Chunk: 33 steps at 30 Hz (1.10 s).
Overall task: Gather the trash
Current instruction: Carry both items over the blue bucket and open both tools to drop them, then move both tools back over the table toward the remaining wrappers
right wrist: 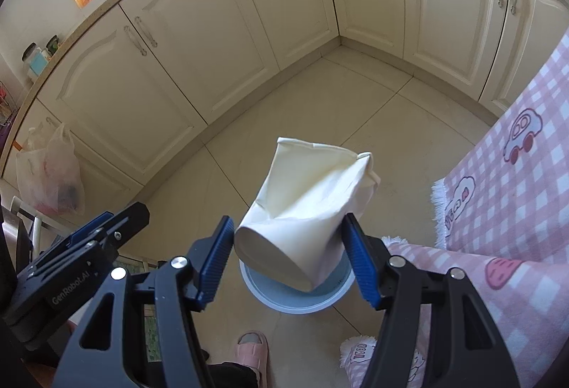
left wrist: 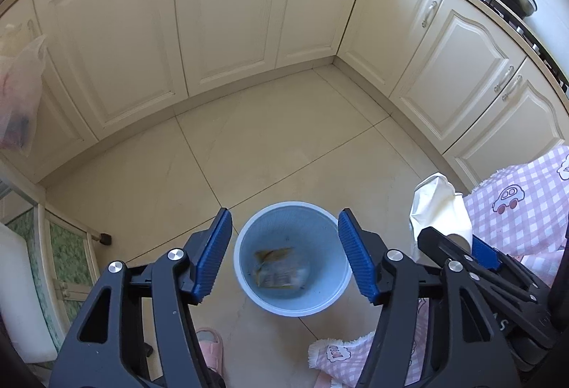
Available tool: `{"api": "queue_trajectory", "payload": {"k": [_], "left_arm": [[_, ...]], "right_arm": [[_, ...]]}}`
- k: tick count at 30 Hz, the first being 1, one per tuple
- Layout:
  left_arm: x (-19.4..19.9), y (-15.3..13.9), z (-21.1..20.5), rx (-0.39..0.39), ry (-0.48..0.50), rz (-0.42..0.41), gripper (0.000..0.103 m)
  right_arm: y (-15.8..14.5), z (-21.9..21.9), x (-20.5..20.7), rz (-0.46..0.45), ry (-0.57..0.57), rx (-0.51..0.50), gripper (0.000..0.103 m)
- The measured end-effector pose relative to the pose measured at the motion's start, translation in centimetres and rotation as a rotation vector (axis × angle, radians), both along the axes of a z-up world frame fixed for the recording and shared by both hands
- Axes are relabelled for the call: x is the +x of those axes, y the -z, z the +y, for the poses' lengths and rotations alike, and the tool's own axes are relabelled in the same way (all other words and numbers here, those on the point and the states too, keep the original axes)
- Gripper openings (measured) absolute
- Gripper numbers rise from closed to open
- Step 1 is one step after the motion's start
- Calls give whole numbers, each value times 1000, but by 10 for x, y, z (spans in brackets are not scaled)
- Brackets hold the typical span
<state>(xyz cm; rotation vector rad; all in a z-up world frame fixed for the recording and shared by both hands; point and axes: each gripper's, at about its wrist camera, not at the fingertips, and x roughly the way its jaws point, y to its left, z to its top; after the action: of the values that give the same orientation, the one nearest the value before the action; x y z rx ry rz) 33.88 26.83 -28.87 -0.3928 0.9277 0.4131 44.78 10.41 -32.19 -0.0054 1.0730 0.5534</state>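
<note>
1. While both grippers hang over the tiled kitchen floor [left wrist: 284, 125], a pale blue bin [left wrist: 292, 306] stands below them, a crumpled wrapper [left wrist: 279, 269] lying inside.
2. Left gripper [left wrist: 284, 256]: jaws well apart, empty, directly above the bin.
3. Right gripper [right wrist: 288, 258]: jaws closed on a crushed white paper cup [right wrist: 306, 206], near its base, above the bin's rim. It looks light, soft, easily dented; a gentle grip suffices.

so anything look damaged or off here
The white paper cup between the right gripper's pads is crushed, its rim creased and folded flat. It hangs tilted above the blue bin, where a wrapper already lies.
</note>
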Motion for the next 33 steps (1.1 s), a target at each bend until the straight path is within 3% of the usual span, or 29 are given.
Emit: {"api": "queue_trajectory", "payload": {"k": [8, 12, 18, 27, 33], "left_arm": [[-10, -13, 9, 6, -32, -22, 60], [-15, -28, 10, 6, -36, -49, 60], [-24, -59, -6, 11, 1, -111, 60], [-49, -137, -76, 7, 154, -285, 65], [-65, -177, -158, 2, 354, -377, 69]], "right_arm": [[-10, 24, 3, -18, -35, 58, 63], [-23, 28, 4, -44, -30, 64, 69], [-64, 7, -13, -121, 10, 51, 69], [-170, -81, -65, -342, 169, 49, 69], [-219, -171, -108, -478, 315, 17, 70]]}}
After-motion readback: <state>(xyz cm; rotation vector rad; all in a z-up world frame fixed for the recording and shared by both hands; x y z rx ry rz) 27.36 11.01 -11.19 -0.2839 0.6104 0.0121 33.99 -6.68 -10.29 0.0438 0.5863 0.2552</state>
